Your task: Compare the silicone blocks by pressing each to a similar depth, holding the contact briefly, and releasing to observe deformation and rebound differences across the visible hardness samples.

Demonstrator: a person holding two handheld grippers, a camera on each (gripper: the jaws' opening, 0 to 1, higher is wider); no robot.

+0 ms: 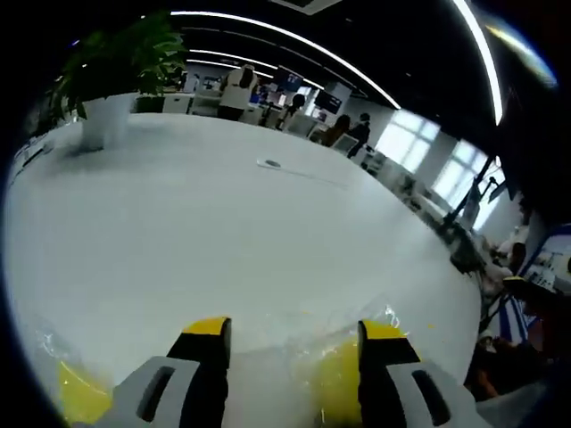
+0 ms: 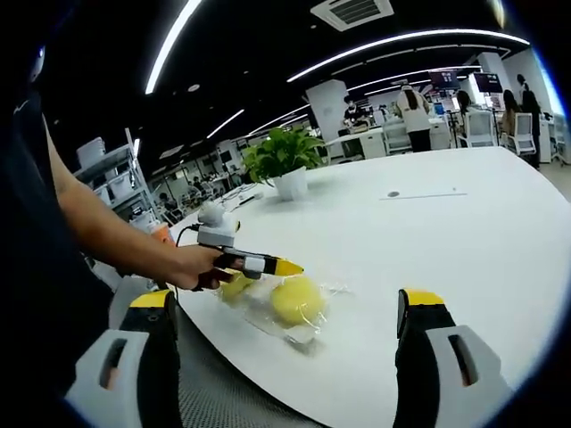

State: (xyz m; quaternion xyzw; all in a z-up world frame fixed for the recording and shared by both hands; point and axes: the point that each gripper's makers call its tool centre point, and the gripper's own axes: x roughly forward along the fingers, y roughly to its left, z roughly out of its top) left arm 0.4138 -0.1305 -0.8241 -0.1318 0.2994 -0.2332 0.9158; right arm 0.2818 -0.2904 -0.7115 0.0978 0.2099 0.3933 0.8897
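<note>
Two yellow silicone blocks lie in a clear plastic bag (image 2: 308, 330) near the edge of the white table (image 2: 446, 241). In the right gripper view, the round block (image 2: 297, 301) lies closest, and the second block (image 2: 234, 285) sits behind it under the left gripper (image 2: 287, 266), which a hand (image 2: 192, 266) holds just above the bag. My right gripper (image 2: 285, 297) stands wide open, short of the bag, with nothing in it. In the left gripper view, the left gripper (image 1: 294, 334) is open above the bag, with one yellow block (image 1: 337, 383) by its right jaw and another yellow patch (image 1: 78, 392) at far left.
A potted plant (image 2: 285, 169) in a white pot (image 1: 105, 120) stands at the far side of the table. A small dark object with a thin cable (image 1: 270, 163) lies mid-table. People and desks fill the background. A dark grey mesh surface (image 2: 223, 383) lies below the table edge.
</note>
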